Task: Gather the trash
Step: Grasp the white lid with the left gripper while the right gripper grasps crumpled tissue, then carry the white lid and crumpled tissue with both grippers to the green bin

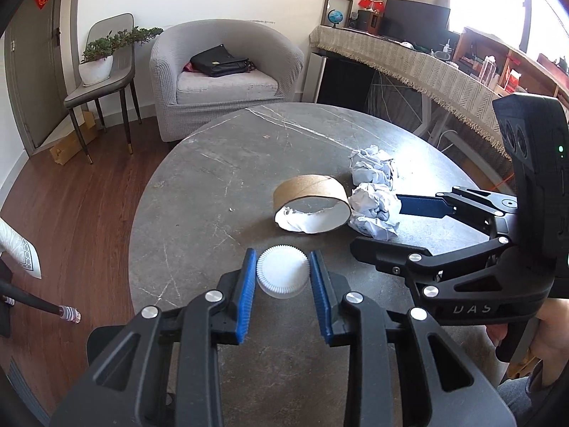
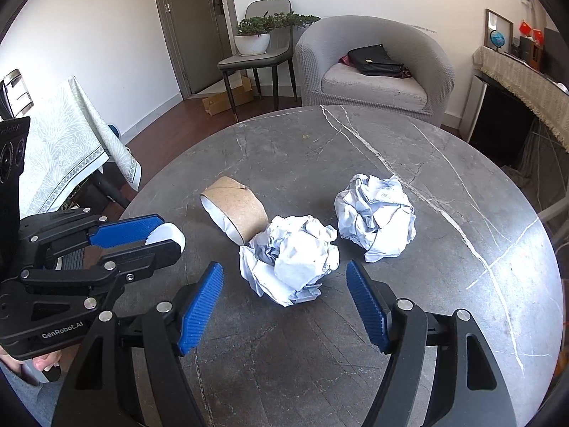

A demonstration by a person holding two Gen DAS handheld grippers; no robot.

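L wrist view: your left tool (image 1: 282, 274) is narrow, pads gripping the white fluted paper cup (image 1: 282, 277) by its sides, at the tabletop (image 1: 213, 178) near edge. It's light and flimsy, so squeeze gently. "DAS" reads on the other tool.

R wrist view: your right tool (image 2: 284, 302) is wide, nothing held, straddling the near crumpled paper ball (image 2: 288, 258). Soft, springy; take it across the middle. "GenRobot.AI" shows on the left tool.
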